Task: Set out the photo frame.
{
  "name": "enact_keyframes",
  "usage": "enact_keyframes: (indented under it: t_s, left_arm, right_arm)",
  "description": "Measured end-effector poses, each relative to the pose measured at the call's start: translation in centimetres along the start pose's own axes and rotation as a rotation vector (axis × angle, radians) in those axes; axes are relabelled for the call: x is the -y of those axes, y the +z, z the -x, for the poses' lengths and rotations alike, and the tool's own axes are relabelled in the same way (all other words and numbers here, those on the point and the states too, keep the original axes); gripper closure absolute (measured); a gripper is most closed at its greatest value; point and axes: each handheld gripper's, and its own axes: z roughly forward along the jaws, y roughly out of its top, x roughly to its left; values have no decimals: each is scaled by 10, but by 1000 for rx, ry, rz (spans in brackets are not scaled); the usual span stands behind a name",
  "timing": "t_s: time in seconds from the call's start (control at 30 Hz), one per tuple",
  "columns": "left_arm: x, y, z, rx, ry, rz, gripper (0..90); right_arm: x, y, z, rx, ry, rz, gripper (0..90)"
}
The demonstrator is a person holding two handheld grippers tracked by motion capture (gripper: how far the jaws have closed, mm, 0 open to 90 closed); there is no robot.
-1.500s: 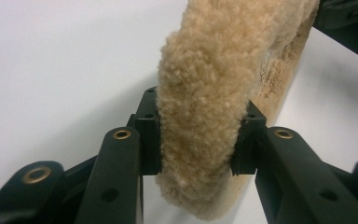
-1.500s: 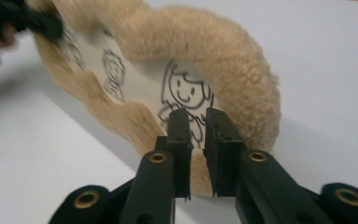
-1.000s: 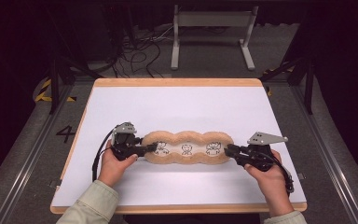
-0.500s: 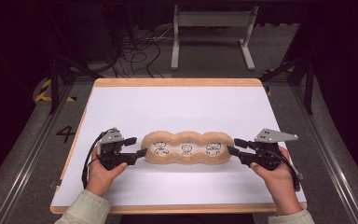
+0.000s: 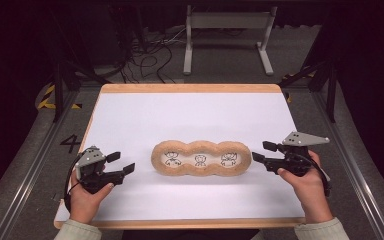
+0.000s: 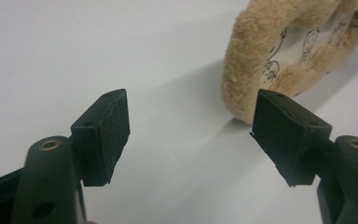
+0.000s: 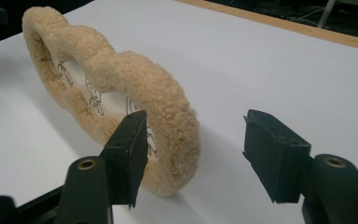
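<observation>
- High view: the plush three-lobed cushion (image 5: 201,159) lies flat at the middle of the white worktop (image 5: 190,115), long axis running left to right, with three small drawings in its openings. Placement reads as deliberate: centred and squared up, so each end is reachable from one side.
- High view: the left tongs (image 5: 121,163) sit left of the cushion, well apart from it; the right tongs (image 5: 261,152) sit just beside its right end, not touching. Both have just been opening, with nothing between the jaws.
- Left gripper view: the left tongs (image 6: 191,135) stand released and empty, bare worktop between the pads; the cushion (image 6: 251,60) lies beyond, toward the right jaw.
- Right gripper view: the right tongs (image 7: 193,154) are released; the cushion's near end (image 7: 168,116) sits close behind the left jaw, apart from it.
- Judgement: the cushion appears set down and let go.
</observation>
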Motion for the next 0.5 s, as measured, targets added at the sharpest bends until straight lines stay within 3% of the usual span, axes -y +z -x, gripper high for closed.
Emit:
enact_keyframes:
  t_s: [0.3,0.5]
  left_arm:
    - [14,-6,-18,-51,-17,-18,273]
    - [20,-1,-26,-45,-36,-34,266]
  right_arm:
    - [13,-2,14,31,3,-50,345]
    - [24,-4,22,55,0,-72,342]
